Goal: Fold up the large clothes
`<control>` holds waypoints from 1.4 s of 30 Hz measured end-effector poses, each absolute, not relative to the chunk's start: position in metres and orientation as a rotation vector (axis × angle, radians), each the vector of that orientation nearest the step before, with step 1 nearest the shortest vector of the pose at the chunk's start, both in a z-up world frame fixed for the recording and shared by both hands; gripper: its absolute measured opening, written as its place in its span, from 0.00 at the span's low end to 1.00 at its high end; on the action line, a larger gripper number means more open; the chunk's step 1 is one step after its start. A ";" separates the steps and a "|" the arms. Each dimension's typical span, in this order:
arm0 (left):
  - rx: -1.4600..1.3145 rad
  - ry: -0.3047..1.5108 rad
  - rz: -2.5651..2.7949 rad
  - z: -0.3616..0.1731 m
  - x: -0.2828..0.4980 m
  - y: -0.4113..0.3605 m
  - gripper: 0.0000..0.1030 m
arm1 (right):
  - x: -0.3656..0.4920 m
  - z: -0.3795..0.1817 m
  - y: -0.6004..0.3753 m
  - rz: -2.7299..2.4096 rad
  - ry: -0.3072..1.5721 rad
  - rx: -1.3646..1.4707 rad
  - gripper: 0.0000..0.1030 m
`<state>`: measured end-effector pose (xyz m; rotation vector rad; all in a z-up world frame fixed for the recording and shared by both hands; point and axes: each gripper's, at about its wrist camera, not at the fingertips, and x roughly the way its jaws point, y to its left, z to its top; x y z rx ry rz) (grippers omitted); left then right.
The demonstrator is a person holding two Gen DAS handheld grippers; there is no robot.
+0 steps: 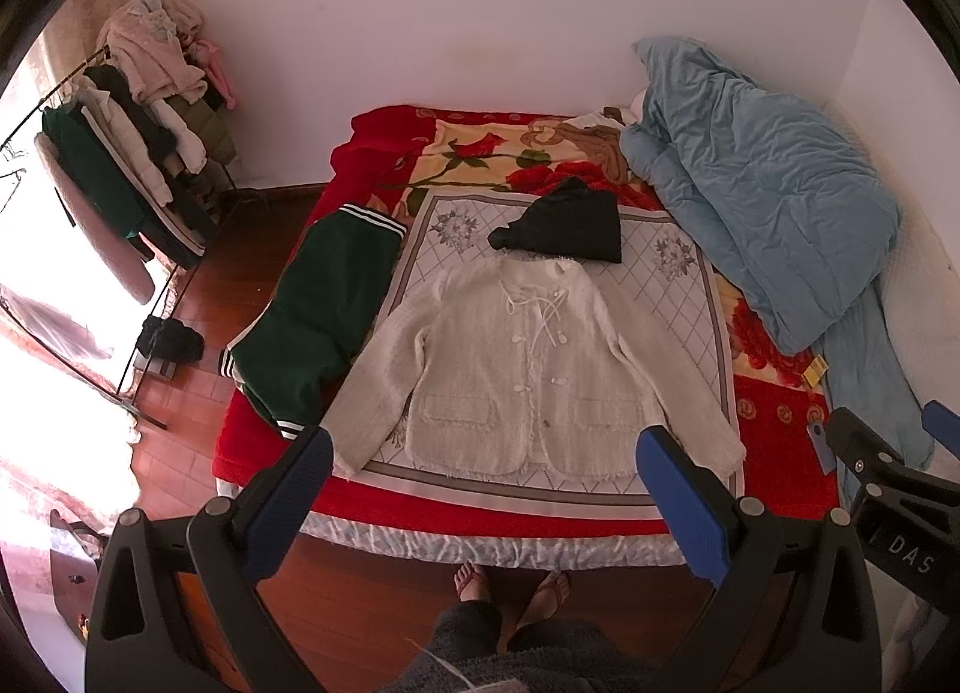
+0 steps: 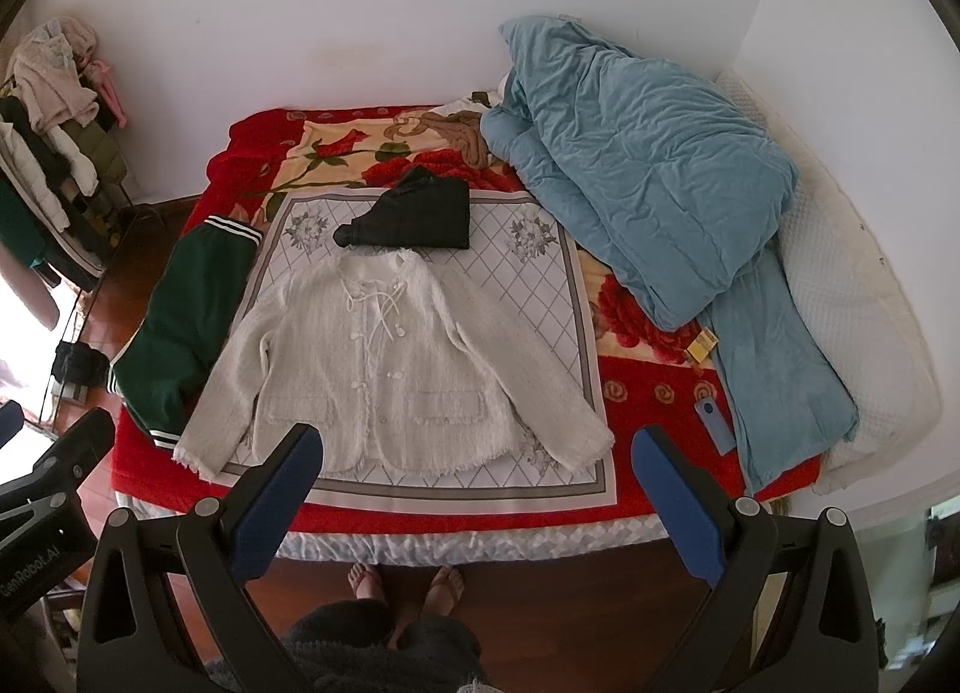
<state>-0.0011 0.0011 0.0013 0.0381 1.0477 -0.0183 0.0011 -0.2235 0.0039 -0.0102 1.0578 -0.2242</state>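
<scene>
Nearest, left gripper (image 1: 483, 489) and right gripper (image 2: 477, 480), both spread wide and holding nothing, raised above the foot of a bed (image 1: 780, 441). On the bed, from largest: rumpled blue quilt (image 1: 762, 201) at right, white jacket (image 1: 528, 375) flat and face up on a square patterned cloth (image 1: 678, 297), green garment (image 1: 318, 309) just left. Black folded item (image 1: 564, 225) touching the jacket's collar.

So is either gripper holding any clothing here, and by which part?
Nothing is held. The left gripper and right gripper are both open above the white jacket, not touching it.
</scene>
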 end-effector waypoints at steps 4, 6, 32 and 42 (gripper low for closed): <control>0.042 1.043 -0.016 -0.001 0.002 -0.010 1.00 | 0.001 0.004 -0.223 -0.225 1.056 -0.010 1.00; 0.040 1.044 -0.018 0.000 0.001 -0.012 1.00 | 0.001 0.004 -0.223 -0.225 1.056 -0.010 1.00; 0.039 1.042 -0.019 0.000 0.001 -0.012 1.00 | -0.001 0.005 -0.221 -0.224 1.058 -0.007 1.00; 0.040 1.041 -0.020 0.000 0.001 -0.012 1.00 | 0.004 0.007 -0.220 -0.225 1.059 -0.002 1.00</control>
